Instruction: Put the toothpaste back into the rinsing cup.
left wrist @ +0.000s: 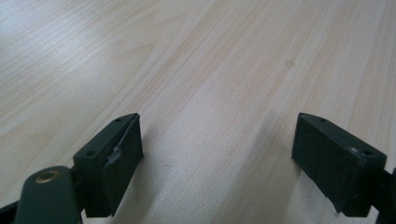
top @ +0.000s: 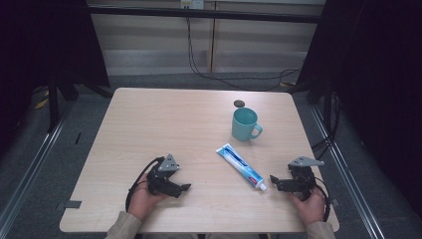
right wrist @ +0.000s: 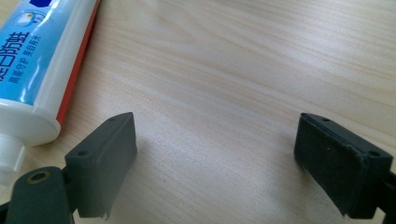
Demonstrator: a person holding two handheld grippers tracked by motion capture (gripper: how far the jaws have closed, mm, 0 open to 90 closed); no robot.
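The white and blue plastic toothpaste tube (top: 241,167) lay flat on the pale wooden table (top: 149,129), cap end just beside the right gripper (top: 274,181), whose jaws gaped wide around nothing. The left gripper (top: 185,188) sat well apart, equally wide, gripping nothing.

Toothpaste tube (top: 240,167) btwn tongs, nr teal mug (top: 245,124).
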